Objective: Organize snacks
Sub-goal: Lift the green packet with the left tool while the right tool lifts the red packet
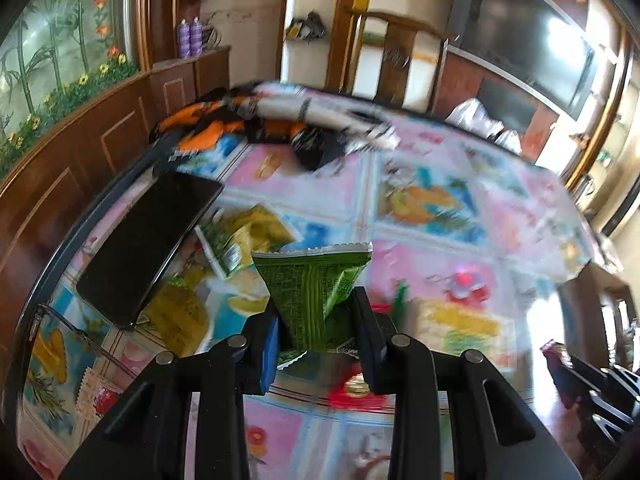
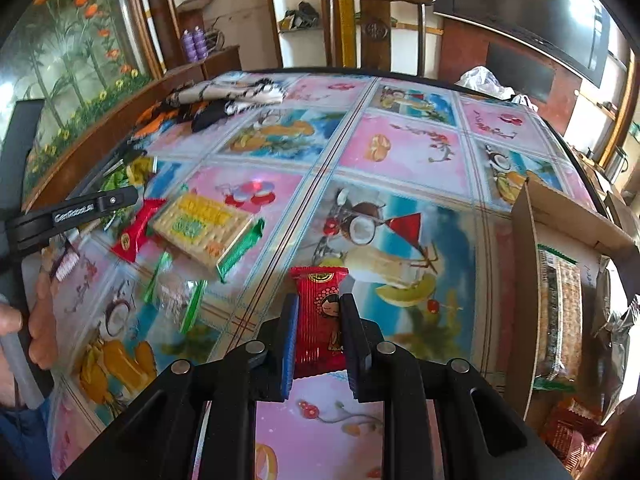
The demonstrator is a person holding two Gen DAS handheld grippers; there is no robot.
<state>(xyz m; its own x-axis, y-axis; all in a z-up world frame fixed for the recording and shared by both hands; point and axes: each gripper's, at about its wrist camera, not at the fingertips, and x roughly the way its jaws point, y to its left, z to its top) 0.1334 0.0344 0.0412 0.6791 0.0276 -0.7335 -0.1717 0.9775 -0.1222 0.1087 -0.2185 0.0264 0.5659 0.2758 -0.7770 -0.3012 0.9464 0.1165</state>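
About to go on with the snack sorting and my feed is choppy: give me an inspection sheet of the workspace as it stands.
Surface: table under a glossy fruit-print cover.
Job's things: green snack packet in the left gripper; red snack packet in the right gripper; cracker pack and small red packet loose on the table; cardboard box at right with snacks inside.
Clutter: black phone; folded cloths at the far edge.
Grippers: left gripper shut on the green packet; right gripper shut on the red packet.
Cables: nothing seen.
Surroundings: wooden chair, wall television, flower mural.
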